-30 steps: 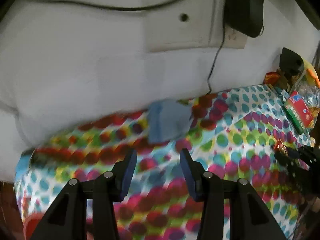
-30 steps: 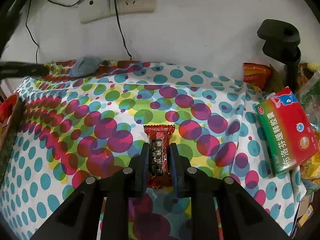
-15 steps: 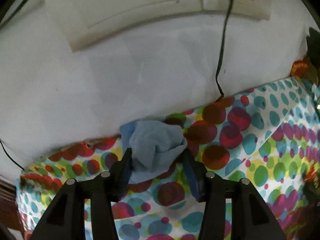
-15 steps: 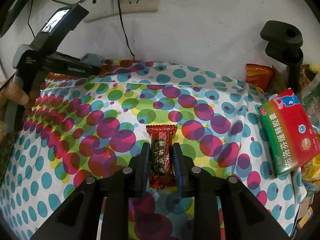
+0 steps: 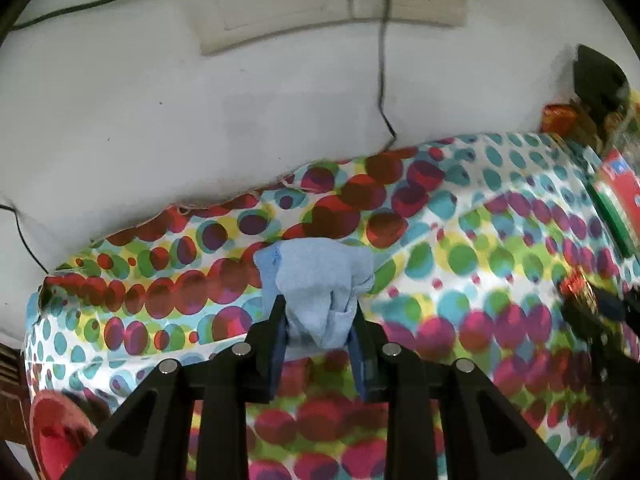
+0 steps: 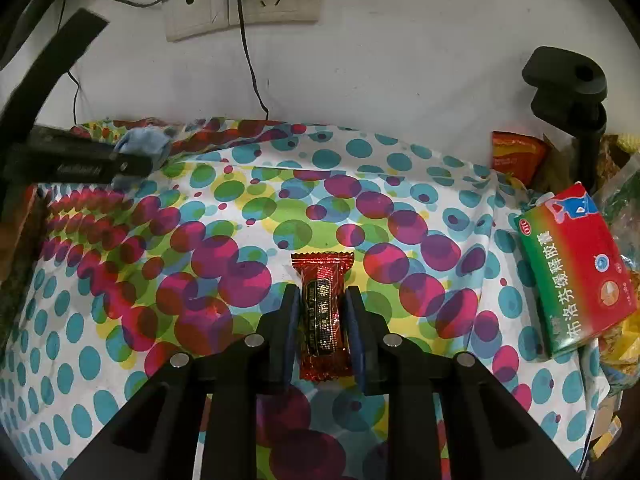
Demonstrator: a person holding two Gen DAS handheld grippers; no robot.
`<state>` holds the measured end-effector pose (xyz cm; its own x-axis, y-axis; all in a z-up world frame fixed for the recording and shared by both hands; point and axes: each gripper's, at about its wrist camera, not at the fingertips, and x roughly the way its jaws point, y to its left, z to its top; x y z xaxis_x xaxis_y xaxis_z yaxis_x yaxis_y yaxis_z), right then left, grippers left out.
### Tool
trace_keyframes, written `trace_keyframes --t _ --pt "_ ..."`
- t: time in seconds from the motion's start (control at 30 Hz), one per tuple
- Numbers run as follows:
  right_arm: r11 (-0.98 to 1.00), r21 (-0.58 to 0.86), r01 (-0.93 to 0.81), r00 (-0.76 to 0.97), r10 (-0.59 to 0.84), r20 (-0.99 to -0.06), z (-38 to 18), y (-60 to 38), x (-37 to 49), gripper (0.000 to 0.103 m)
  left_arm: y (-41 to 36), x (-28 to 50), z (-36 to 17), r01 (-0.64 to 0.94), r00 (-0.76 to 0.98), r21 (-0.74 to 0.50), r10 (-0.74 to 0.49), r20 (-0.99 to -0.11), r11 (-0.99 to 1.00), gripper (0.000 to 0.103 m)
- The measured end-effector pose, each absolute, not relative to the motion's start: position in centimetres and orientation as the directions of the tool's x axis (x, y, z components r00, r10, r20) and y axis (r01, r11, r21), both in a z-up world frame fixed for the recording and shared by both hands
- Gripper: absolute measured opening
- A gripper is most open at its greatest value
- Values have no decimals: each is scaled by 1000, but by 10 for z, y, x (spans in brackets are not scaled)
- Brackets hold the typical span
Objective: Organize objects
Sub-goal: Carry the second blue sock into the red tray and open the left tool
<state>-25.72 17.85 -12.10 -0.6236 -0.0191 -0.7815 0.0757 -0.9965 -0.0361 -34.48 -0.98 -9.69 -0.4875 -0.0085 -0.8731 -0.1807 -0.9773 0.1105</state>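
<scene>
At your left gripper (image 5: 318, 336), the matt black plastic fingers with blue rubbery pads pinch a soft, matt blue cloth (image 5: 316, 280), crumpled and slightly fuzzy. Under it lies a thin, smooth printed tablecloth (image 5: 460, 256) with a frayed edge at eleven o'clock. Your right gripper (image 6: 319, 322) clamps a glossy, crinkled red foil candy wrapper (image 6: 322, 312) with serrated ends. At three o'clock of it lies a smooth, slightly shiny cardboard box (image 6: 576, 268). The wall (image 6: 400, 72) at twelve o'clock looks matt and painted.
</scene>
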Motion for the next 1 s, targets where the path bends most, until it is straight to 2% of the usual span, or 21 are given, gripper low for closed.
trace_keyframes --t 0.27,1.0 --pt "-996 -38 76 -623 -18 -782 -121 179 -259 23 -10 -304 -81 -208 -481 59 49 -876 -976 27" --pt "-996 -58 75 -625 -2 -781 -122 179 -261 23 -45 -252 -70 -185 -456 42 47 -889 -982 27"
